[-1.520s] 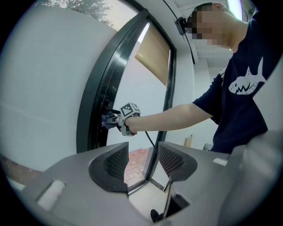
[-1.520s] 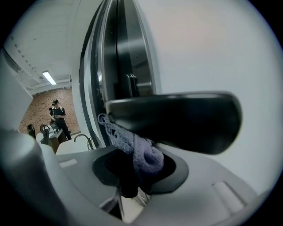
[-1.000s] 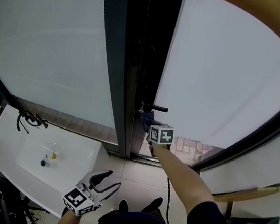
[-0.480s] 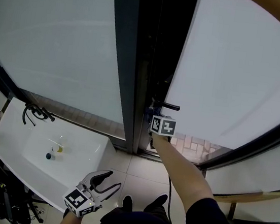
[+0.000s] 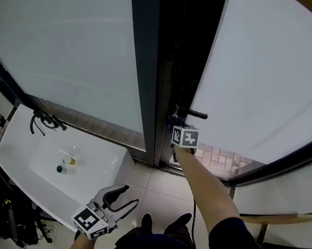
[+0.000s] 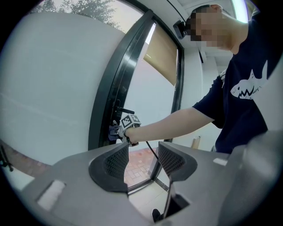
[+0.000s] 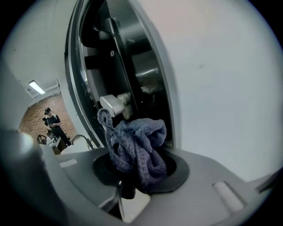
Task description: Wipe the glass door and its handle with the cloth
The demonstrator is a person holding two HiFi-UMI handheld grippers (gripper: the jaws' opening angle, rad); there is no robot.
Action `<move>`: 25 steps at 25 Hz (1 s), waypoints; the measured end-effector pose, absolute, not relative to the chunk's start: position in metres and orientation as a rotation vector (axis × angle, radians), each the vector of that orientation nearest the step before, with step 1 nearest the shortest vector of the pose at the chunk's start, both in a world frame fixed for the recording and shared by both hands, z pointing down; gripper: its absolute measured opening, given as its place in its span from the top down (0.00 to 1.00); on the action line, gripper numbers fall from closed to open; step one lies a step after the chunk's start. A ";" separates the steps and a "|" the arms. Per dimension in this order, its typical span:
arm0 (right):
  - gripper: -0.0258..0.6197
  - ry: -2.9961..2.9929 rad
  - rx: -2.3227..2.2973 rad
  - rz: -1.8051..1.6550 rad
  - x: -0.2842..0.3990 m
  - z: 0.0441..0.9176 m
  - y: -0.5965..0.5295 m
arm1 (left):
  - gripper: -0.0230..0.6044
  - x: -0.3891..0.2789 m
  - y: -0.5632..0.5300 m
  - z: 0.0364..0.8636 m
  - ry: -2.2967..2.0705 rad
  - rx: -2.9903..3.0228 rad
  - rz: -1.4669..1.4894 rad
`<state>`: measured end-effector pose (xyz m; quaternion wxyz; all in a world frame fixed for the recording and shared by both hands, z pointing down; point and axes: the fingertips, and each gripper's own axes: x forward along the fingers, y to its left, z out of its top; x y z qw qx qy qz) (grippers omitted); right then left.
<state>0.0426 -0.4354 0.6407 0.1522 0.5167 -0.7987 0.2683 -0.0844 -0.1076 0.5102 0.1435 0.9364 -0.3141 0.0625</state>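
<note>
Low by the person's body, the left claw (image 5: 126, 196) hangs with its jaws wide apart and nothing between them. Farther out, the right claw (image 7: 135, 165) is clamped on a bunched blue-grey terry cloth (image 7: 137, 143). The cloth is up by the dark edge of the frosted glass door (image 5: 264, 78), just below its black lever handle (image 5: 196, 114).

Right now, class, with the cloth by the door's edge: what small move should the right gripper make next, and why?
Probably lift the cloth slightly onto the black handle and rub along it. The right gripper is shut on the bunched cloth just below the handle, at the edge of the glass door; the left gripper hangs open and empty.
</note>
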 end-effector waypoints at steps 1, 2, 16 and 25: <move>0.76 -2.287 1.482 0.763 0.043 0.641 -0.436 | 0.64 -0.084 -0.106 0.512 -0.902 2.702 0.182; 0.76 -2.281 1.479 0.757 0.043 0.642 -0.436 | 0.64 -0.084 -0.103 0.513 -0.900 2.703 0.184; 0.76 -2.425 1.397 0.827 0.046 0.639 -0.362 | 0.64 -0.100 -0.094 0.502 -0.942 2.721 0.180; 0.76 -2.718 1.452 0.601 0.092 0.518 -0.208 | 0.64 -0.086 -0.097 0.494 -0.755 2.822 0.146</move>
